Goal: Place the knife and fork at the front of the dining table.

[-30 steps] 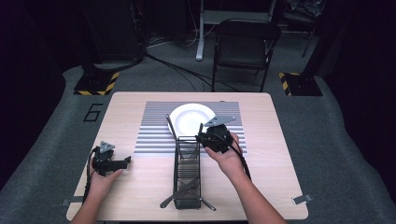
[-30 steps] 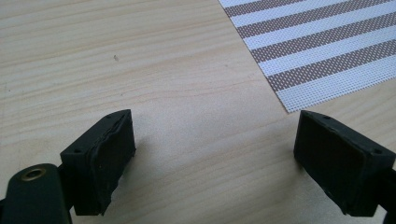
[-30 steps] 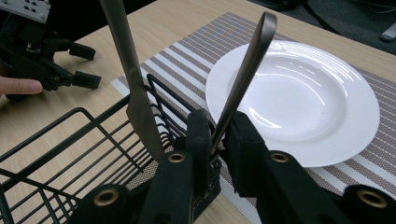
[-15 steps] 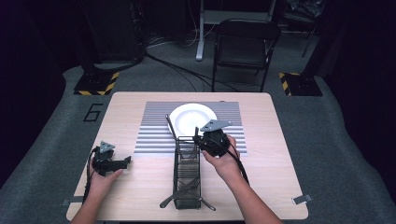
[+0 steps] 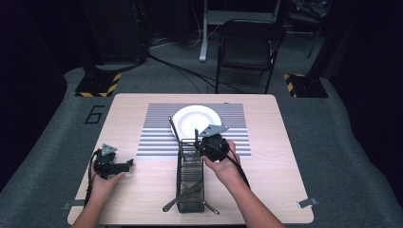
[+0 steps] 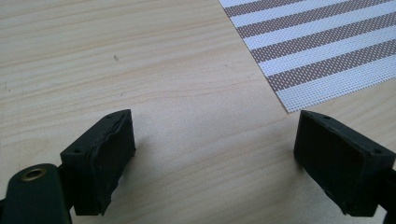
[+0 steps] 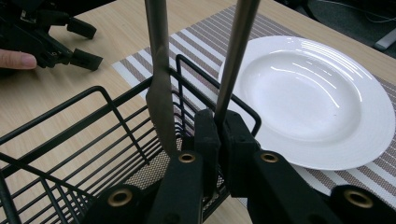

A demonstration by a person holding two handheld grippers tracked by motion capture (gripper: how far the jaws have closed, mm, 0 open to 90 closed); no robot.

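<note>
My right gripper (image 7: 217, 135) is clamped on a thin metal handle (image 7: 233, 56) standing in the far end of the wire rack (image 5: 190, 178); a knife (image 7: 160, 93) leans right beside it, so a crooked lift could snag the wires or drag the knife along. The plate (image 7: 327, 102) sits just beyond the rack, with open room straight up. My left gripper (image 6: 215, 158) rests open on bare table (image 6: 140, 56), well apart.

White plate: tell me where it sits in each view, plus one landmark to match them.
High view: white plate at centre, on the striped placemat, beyond the wire basket.
Left gripper view: no plate; placemat corner upper right.
Right gripper view: plate right of centre.
Shared landmark: the striped placemat.
</note>
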